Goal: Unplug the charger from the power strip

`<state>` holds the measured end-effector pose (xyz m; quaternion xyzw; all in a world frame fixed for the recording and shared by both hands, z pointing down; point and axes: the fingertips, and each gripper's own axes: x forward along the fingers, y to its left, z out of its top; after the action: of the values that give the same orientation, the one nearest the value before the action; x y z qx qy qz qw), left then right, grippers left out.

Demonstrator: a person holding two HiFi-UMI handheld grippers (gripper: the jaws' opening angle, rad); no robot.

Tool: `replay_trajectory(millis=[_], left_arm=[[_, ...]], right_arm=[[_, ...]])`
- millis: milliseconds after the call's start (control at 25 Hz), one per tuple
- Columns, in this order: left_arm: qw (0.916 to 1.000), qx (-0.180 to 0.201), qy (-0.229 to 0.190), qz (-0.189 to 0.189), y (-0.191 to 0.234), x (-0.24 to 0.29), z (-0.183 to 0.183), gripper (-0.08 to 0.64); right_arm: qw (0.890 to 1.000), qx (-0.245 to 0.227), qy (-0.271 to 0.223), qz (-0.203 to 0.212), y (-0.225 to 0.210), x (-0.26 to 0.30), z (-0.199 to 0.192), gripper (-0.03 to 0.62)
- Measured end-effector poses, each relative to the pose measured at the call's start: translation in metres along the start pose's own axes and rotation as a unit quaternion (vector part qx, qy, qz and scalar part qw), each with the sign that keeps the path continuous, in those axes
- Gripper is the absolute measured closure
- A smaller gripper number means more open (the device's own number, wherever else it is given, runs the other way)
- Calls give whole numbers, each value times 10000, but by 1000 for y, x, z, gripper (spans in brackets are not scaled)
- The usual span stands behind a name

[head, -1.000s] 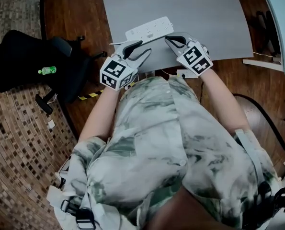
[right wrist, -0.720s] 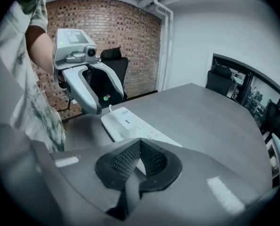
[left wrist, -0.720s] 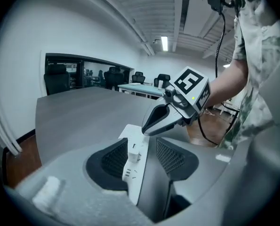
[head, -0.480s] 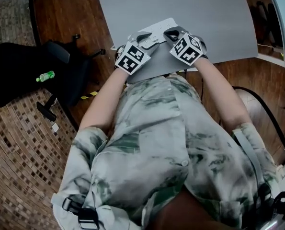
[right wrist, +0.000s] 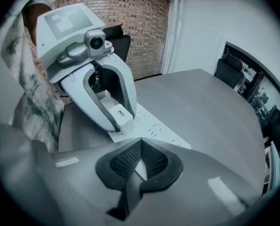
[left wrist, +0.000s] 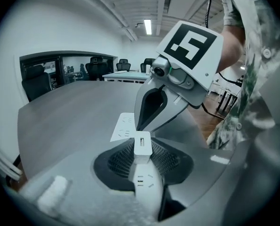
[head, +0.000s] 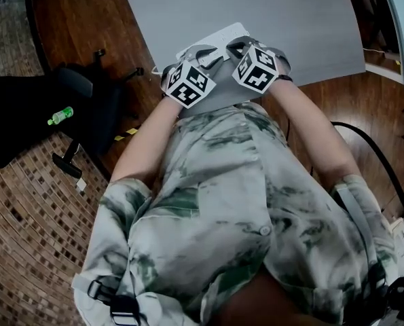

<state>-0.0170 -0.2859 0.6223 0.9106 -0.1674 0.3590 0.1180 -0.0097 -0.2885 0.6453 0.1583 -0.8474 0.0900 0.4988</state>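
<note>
A white power strip [head: 215,38] lies on the grey table [head: 290,19] near its front edge. A small white charger [left wrist: 142,145] with a USB port stands plugged into it. My left gripper [left wrist: 142,149] straddles the charger. Its jaws are closing, and pad mesh still shows on both sides of the charger. The right gripper view shows the charger [right wrist: 120,114] between the left gripper's fingers [right wrist: 128,95]. My right gripper [right wrist: 140,145] is shut, with its tips down on the power strip [right wrist: 158,131] just beyond the charger. In the head view both marker cubes hide most of the strip.
A black office chair [head: 45,107] stands left of the table on the wooden floor, with a green bottle [head: 60,116] on it. A black cable [head: 378,161] loops at the right. More chairs and desks [left wrist: 123,72] stand far behind the table.
Both grippers have come down from the table's front edge onto the power strip. The left jaws now stand around the charger, and the right tips rest on the strip.
</note>
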Motion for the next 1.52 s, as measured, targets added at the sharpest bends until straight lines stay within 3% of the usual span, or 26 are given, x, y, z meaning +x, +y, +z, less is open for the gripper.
replay_trajectory(millis=[440, 600, 720, 960, 1080, 1360, 1520], left_arm=[[9995, 240, 175, 112, -1, -3, 5, 460], [9964, 599, -532, 286, 0, -33, 61, 459], [9951, 722, -632, 237, 8, -49, 88, 457], [9956, 245, -717, 552, 20, -88, 84, 456], [9928, -143, -905, 773, 19, -106, 85, 454], [9763, -826, -1351, 1478, -3, -161, 92, 454], [9673, -1105, -1437, 1775, -49, -195, 92, 454]], right_arm=[[9984, 72, 560, 34, 2, 5, -3, 597], [9975, -9, 699, 81, 2, 4, -3, 597], [9983, -4, 575, 60, -2, 0, -5, 597], [9998, -47, 193, -2, -4, -4, -1, 595], [9994, -80, -254, -233, -12, -17, 6, 591], [9913, -93, -1267, -332, 6, -92, 14, 591], [9846, 81, -1719, -303, 38, -145, -12, 591]])
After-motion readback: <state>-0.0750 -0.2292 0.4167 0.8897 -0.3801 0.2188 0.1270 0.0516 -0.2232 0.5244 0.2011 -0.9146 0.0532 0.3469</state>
